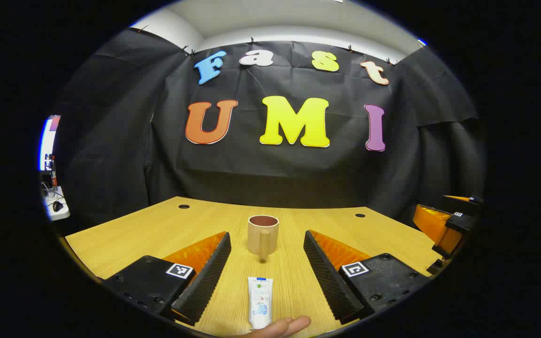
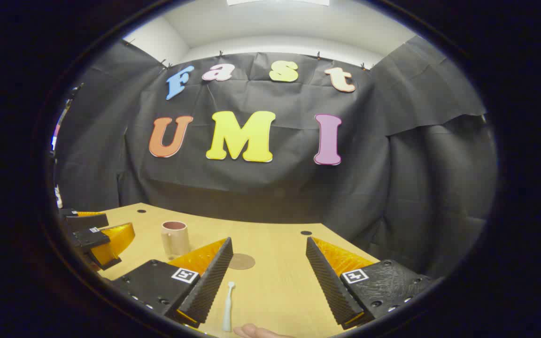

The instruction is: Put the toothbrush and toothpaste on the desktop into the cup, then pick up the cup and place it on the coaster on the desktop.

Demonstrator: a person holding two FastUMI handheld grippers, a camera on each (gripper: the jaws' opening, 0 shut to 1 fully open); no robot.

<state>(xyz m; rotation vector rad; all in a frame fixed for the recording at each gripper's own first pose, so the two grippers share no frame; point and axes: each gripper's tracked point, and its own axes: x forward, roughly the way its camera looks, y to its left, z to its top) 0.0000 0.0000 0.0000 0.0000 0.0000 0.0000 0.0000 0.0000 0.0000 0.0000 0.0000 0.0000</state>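
A beige cup (image 1: 263, 234) with a dark inside stands upright mid-table, its handle facing me. A white toothpaste tube (image 1: 259, 301) lies flat in front of it, between the fingers of my left gripper (image 1: 267, 277), which is open and holds nothing. A fingertip (image 1: 289, 325) touches the tube's near end. In the right gripper view, a pale toothbrush (image 2: 227, 305) lies on the wood between the fingers of my open right gripper (image 2: 268, 286). A round brown coaster (image 2: 241, 261) lies beyond it, right of the cup (image 2: 174, 238). The left gripper (image 2: 93, 239) shows at far left.
The wooden table (image 1: 158, 230) has small cable holes (image 1: 184, 206) near its back corners. Black cloth walls close in behind and at the sides. The right gripper (image 1: 449, 225) shows at the table's right edge. A hand (image 2: 256, 332) is at the bottom edge.
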